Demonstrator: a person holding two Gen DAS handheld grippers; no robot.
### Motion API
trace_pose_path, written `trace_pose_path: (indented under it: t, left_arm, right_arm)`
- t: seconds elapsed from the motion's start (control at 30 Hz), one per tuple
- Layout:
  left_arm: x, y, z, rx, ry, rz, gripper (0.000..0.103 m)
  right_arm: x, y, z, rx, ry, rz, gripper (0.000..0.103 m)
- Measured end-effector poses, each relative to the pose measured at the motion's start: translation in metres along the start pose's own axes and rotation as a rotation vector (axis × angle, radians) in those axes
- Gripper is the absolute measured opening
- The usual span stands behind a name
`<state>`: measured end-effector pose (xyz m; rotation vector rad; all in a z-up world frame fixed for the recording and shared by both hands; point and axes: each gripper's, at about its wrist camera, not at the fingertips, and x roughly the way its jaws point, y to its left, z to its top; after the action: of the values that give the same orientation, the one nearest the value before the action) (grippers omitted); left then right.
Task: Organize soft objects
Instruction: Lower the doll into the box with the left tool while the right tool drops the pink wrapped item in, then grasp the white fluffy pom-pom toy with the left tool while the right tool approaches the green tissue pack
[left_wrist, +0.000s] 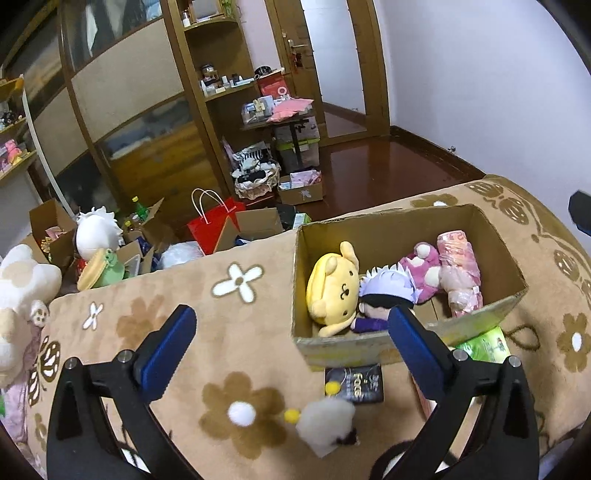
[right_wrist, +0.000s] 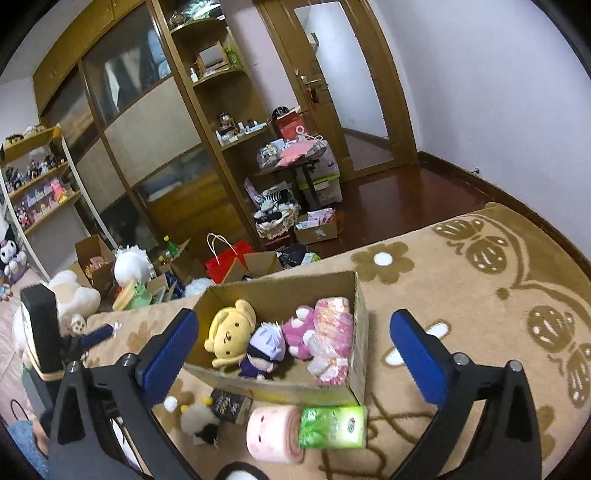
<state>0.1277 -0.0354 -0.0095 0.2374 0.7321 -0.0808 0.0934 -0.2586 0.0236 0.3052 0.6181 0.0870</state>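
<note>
You held the left gripper and right gripper wide apart and empty above the open brown cardboard box of plush toys, so the loose white fluffy toy outside could be forgotten.

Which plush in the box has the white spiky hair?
The middle doll in the cardboard box, in dark purple clothes. The yellow dog plush lies left of it, the pink plush right.

The right gripper gapes empty over the cardboard box of plush toys (one perhaps a doll).
</note>
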Motion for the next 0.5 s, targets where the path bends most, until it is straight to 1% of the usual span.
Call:
trace_pose_path:
  t: [0.23, 0.4, 0.5]
  left_arm:
    - [-0.021, 0.004, -0.009, -0.009, 0.028, -0.008, 0.102]
    - [-0.025, 0.008, -0.020, -0.013, 0.081, -0.013, 0.102]
    - [-0.024, 0.011, -0.026, -0.029, 0.117, -0.025, 0.102]
  right_arm:
    - [-0.020, 0.007, -0.013, -0.028, 0.005, -0.030, 0.103]
    - [-0.028, 0.011, -0.023, -0.029, 0.013, -0.047, 0.103]
    - [-0.028, 0.010, -0.030, -0.025, 0.033, -0.056, 0.103]
